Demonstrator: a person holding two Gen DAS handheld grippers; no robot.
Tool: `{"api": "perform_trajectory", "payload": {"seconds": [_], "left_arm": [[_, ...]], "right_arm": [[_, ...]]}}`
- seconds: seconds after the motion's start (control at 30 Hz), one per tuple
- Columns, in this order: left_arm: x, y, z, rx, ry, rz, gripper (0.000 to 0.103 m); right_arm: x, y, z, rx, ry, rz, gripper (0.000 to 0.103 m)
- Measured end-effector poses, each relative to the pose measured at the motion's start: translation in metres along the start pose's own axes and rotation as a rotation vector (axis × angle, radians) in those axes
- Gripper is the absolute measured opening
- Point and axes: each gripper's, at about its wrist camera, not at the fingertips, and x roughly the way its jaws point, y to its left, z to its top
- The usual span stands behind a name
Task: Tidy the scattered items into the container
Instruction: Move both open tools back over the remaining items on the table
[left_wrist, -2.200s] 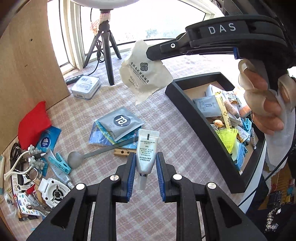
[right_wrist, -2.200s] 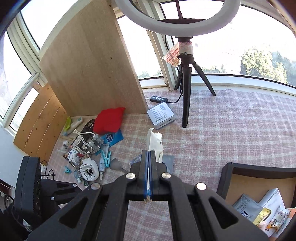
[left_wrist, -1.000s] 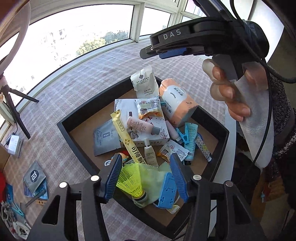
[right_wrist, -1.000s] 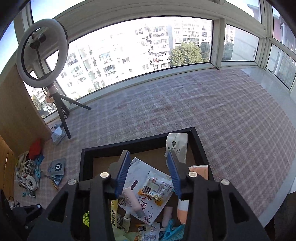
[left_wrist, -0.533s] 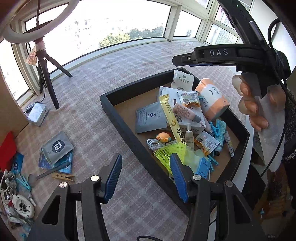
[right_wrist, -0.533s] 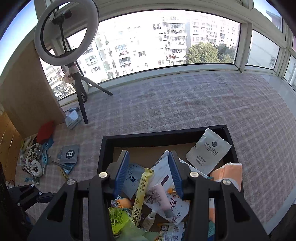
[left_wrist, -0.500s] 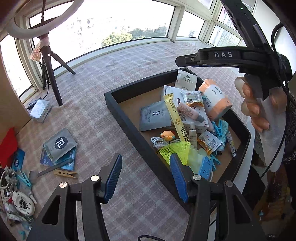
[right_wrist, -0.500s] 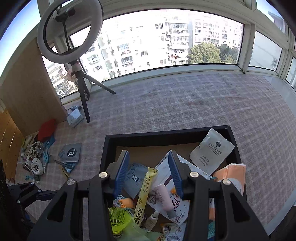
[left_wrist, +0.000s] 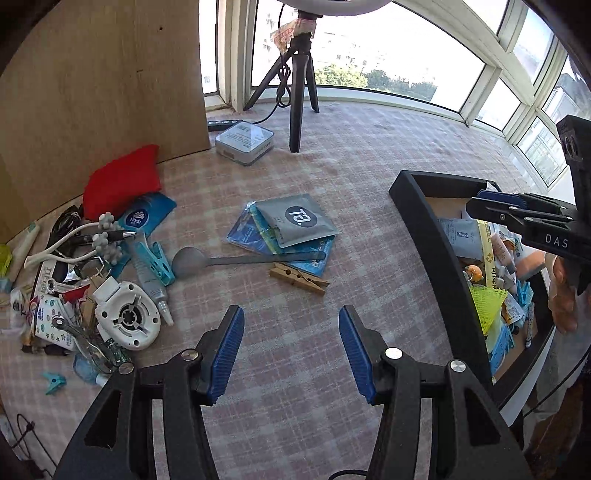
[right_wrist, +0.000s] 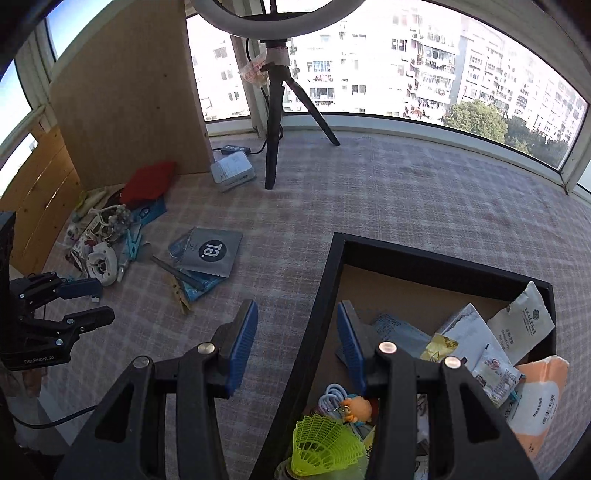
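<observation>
both empty, jaws apart: left gripper (left_wrist: 291, 349) over checked cloth (left_wrist: 369, 155), right gripper (right_wrist: 295, 338) straddling black tray (right_wrist: 325, 288) wall.

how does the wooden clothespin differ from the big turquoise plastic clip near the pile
The wooden clothespin is plain tan wood, slim and flat; the turquoise plastic clip is bright blue-green and bulkier. The clothespin lies alone beside the blue packets; the clip sits at the edge of the clutter pile. Both lie on the checked cloth, outside the black tray.

Bright daylight from the windows (right_wrist: 406, 74), overexposed glass, strong fisheye bending, dark vignetted corners, sharp focus
</observation>
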Motion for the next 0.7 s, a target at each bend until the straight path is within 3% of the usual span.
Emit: {"api": "perform_trajectory", "payload": {"seconds": [0.33,0.7], "left_arm": [[0.001,0.077,-0.020,-0.191,0.012,0.114,0.051],[0.008,0.107,-0.023,-0.290,0.014,0.139,0.050]], "right_arm": [[0.047,0.078,0.001,-0.184,0.078,0.111,0.043],[0.100,0.129,0.002,-0.347,0.173,0.136,0.042]]}}
